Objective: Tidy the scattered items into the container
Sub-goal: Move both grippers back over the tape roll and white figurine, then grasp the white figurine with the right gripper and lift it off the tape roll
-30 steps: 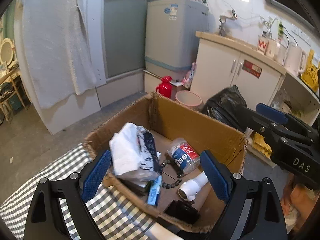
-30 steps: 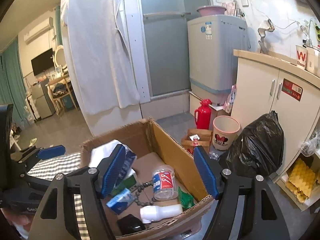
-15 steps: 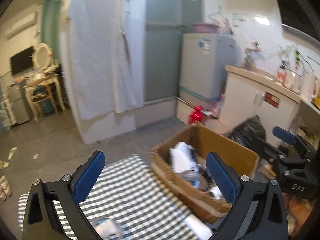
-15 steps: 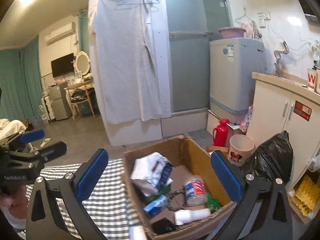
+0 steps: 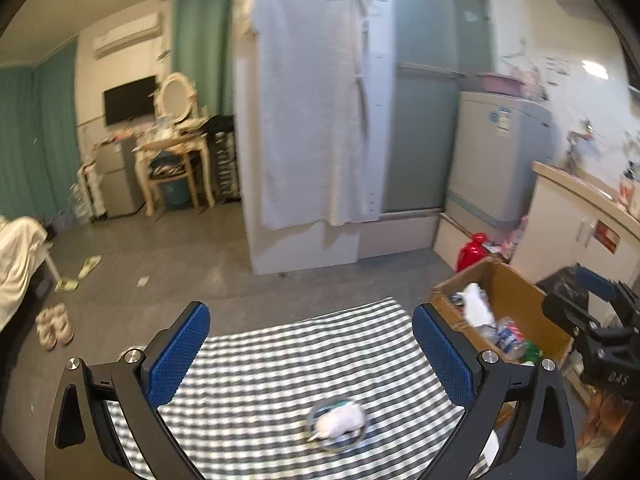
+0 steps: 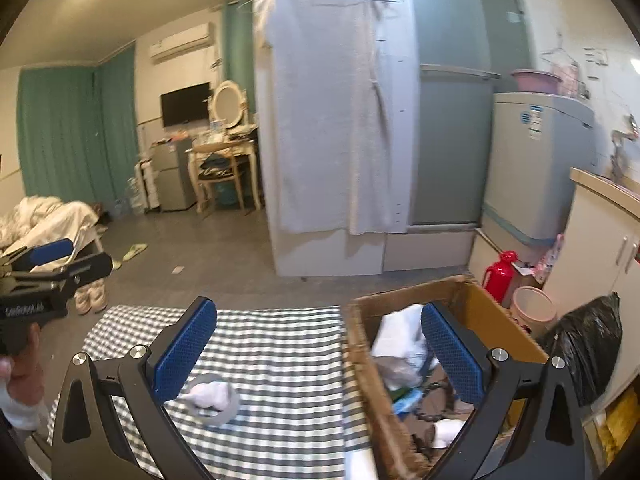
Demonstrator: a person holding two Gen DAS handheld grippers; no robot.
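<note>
A cardboard box [image 6: 496,318] [image 5: 516,292] holding several items, among them white cloth, a bottle and beads, stands at the right edge of a black-and-white checked cloth [image 5: 304,364] [image 6: 280,344]. On the cloth lies a grey tape ring with a white crumpled wad in it [image 5: 338,424] [image 6: 210,396]. My left gripper [image 5: 310,354] hangs open above the cloth, the ring just below its span. Open too, my right gripper [image 6: 320,350] straddles the box's left wall. Each gripper shows in the other's view: the right gripper [image 5: 592,320] and the left gripper [image 6: 52,264].
A black bin bag [image 6: 584,344], a pink bin [image 6: 534,304] and a red flask [image 6: 500,272] stand on the floor right of the box. White cabinets [image 6: 600,248] and a washing machine [image 6: 536,168] lie beyond. Slippers and shoes [image 5: 56,320] lie on the floor left.
Both grippers have pulled back and swung left away from the box. The checked cloth and the tape ring with the white wad have come into view. Both stay open.
</note>
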